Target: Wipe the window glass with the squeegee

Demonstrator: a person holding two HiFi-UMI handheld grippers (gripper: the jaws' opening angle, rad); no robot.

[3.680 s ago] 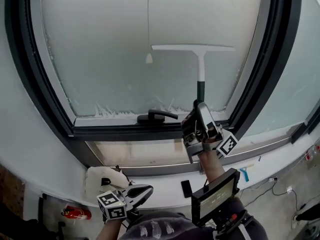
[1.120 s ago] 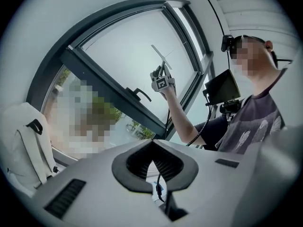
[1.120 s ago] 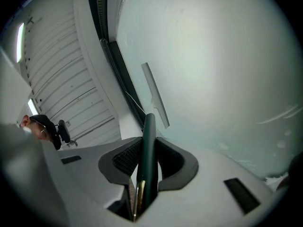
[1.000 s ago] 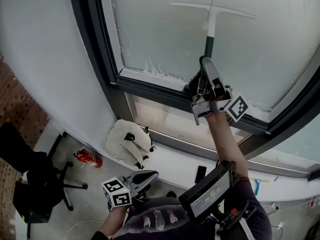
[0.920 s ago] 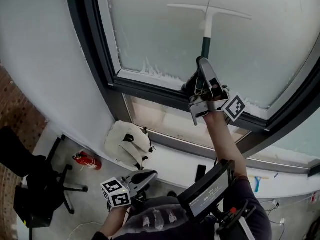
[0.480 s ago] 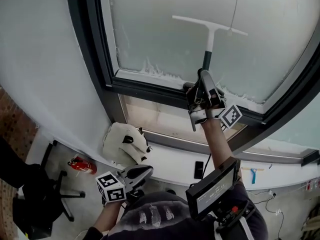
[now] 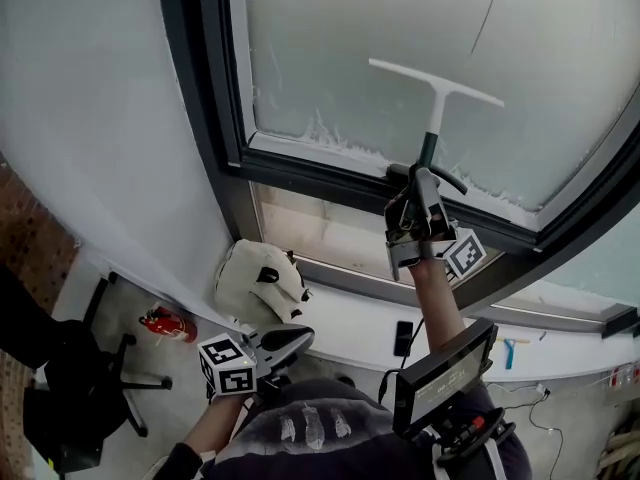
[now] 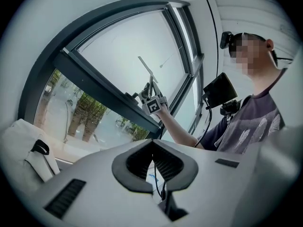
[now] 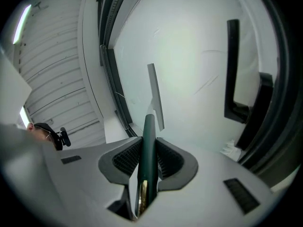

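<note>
Nearest me, at 7 o'clock in the head view, my left gripper [image 7: 298, 336] hangs low by my waist. Its own view has the jaws together at the tips with nothing in them [image 8: 152, 144], only a thin cable showing behind the slot

White bag [image 7: 262, 278] sits on the sill just past it, at 8 o'clock

Further out at 3 o'clock my right gripper [image 7: 419, 180] is raised to the window, and its jaws are clamped on the dark green handle of the squeegee [image 7: 431, 140]. In the right gripper view the handle runs straight up between the ribbed pads [image 9: 148, 151]

The white blade sits at 1 o'clock, flat on the window glass [image 7: 360, 38] low in the pane. A ragged foam line [image 7: 322, 131] lies at 9 o'clock of the blade along the bottom frame

Handling, my guess: light plastic tool, stiff shaft, soft rubber edge, likely slick if wet. The long lever means the head can twist in the pads, so hold on the green grip, square to the jaws, with even pressure. The glass itself is rigid, so no hard jabs

The head view alone gives blade position on the pane, the foam and the black latch [image 7: 452, 179] beside my jaws. The right gripper view alone proves the grip, and shows the blade edge-on. The left gripper view shows the raised arm side-on and trees through the lower pane
</note>
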